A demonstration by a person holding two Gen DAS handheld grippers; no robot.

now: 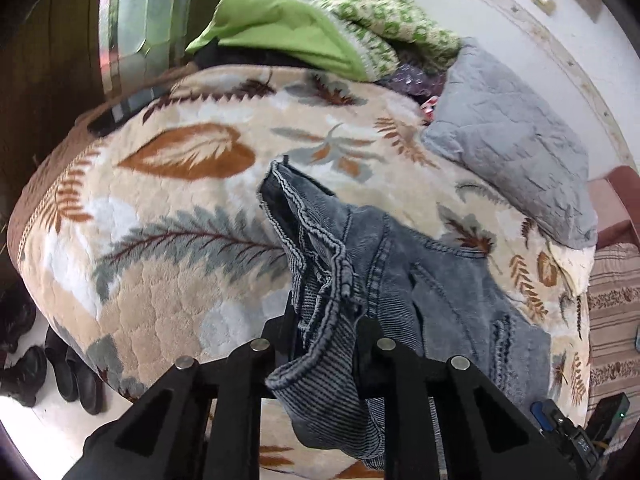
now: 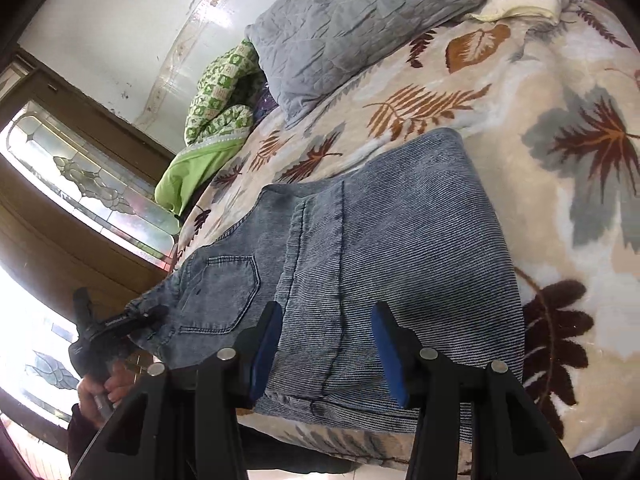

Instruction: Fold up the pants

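Grey-blue jeans [image 1: 420, 280] lie on a leaf-patterned bedspread [image 1: 180, 240]. My left gripper [image 1: 324, 320] is shut on a bunched part of the waistband, which hangs between its black fingers and is raised off the bed. In the right wrist view the jeans [image 2: 400, 220] lie folded with the legs doubled over and a back pocket showing. There the left gripper [image 2: 152, 314], held by a hand [image 2: 100, 392], clamps the waist edge at the left. My right gripper [image 2: 328, 336] stands open over the near edge of the folded legs, its blue pads apart with flat cloth below.
A grey quilted pillow [image 1: 508, 152] and a green blanket pile [image 1: 280, 28] sit at the far side of the bed. Dark boots [image 1: 48, 368] stand on the floor by the bed's left edge. A wooden door with patterned glass [image 2: 80, 184] is beyond the bed.
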